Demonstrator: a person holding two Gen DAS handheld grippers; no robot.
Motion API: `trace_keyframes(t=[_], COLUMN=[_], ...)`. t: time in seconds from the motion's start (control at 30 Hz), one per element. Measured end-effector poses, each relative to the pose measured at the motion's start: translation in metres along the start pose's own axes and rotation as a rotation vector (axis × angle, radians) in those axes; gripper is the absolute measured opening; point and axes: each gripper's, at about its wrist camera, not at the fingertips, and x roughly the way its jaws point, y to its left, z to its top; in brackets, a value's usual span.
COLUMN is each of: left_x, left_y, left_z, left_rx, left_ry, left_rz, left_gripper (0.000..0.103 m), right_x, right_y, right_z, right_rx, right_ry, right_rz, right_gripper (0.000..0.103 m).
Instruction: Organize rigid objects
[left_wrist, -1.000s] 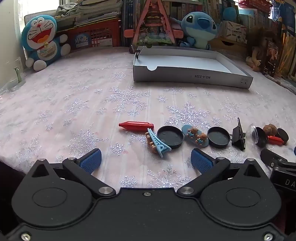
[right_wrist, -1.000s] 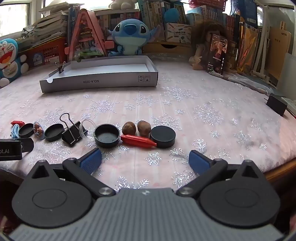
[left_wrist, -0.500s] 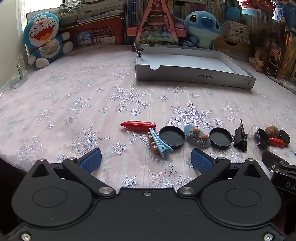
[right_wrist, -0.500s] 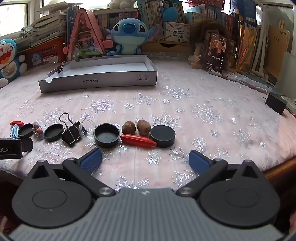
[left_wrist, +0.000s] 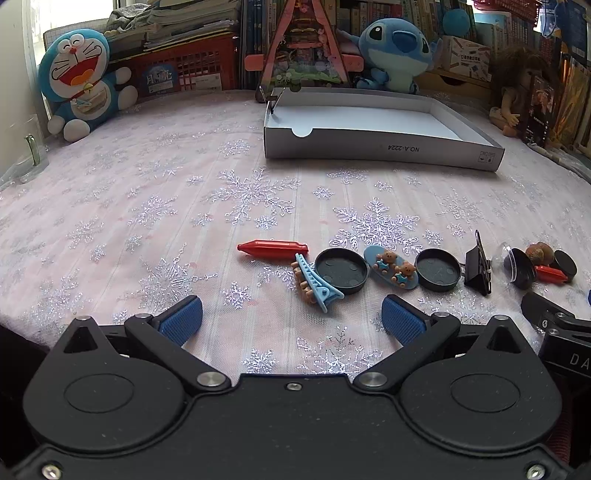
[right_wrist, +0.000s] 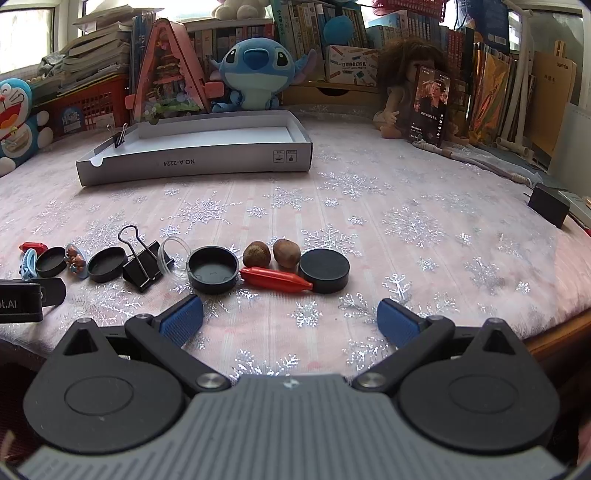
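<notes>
A row of small objects lies on the snowflake cloth. The left wrist view shows a red tube (left_wrist: 271, 249), a blue hair claw (left_wrist: 317, 288), two black lids (left_wrist: 341, 271), a bear hair clip (left_wrist: 391, 266) and a binder clip (left_wrist: 478, 266). My left gripper (left_wrist: 291, 319) is open, just short of the claw. The right wrist view shows a black lid (right_wrist: 213, 268), two nuts (right_wrist: 257, 253), a second red tube (right_wrist: 275, 279) and a black puck (right_wrist: 324, 270). My right gripper (right_wrist: 290, 319) is open, just in front of them.
A shallow white box (left_wrist: 384, 147) (right_wrist: 199, 164) stands further back with a small binder clip (right_wrist: 120, 136) on its left rim. Plush toys, a doll, books and a red crate line the far edge. A black block (right_wrist: 548, 206) lies at the right.
Both grippers have tilted or risen slightly, so the objects and the box sit a little lower in each view. Both stay open. Nothing on the cloth has moved.
</notes>
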Motion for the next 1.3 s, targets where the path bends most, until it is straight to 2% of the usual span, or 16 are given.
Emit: trace_keyframes(t=[1.3], left_x=[-0.0008], left_y=[0.0004], left_z=[0.0012], left_rx=[0.001], left_ry=[0.0], left_rz=[0.0], left_gripper=[0.103], right_x=[-0.0029], right_y=[-0.0016], right_z=[-0.0034], right_rx=[0.01], right_ry=[-0.02], right_rz=[-0.002], right_gripper=[0.103])
